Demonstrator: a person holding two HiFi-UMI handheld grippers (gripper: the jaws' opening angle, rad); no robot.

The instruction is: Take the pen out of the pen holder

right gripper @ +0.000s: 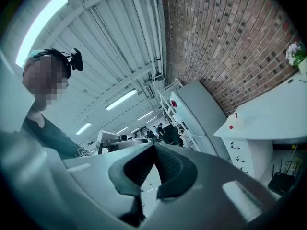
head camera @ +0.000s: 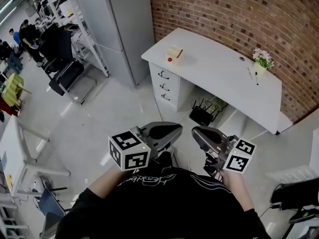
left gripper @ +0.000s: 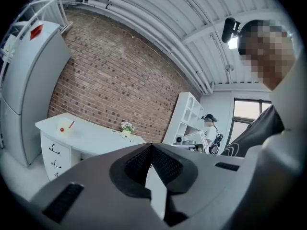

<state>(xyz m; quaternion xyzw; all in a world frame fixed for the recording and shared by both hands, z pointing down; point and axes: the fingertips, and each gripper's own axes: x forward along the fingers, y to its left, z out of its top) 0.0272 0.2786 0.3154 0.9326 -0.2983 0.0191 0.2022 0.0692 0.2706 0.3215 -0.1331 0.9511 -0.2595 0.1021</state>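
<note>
left gripper (left gripper: 151, 147): fingers closed, empty | right gripper (right gripper: 154, 147): fingers closed, empty

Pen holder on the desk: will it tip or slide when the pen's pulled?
Likely light: the pen holder is small and stands free on the smooth white desk, so it may slide. It looks squat, so tipping seems less likely, though the red pen leans and could drag it.

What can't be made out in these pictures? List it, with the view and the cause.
Pen holder, head view: too small to count its pens.
Dark items beside the flowers, head view: too small to name.
Desk, right gripper view: cut off by the right edge.
Desk drawers, left gripper view: partly hidden behind the left hand-held gripper.
</note>
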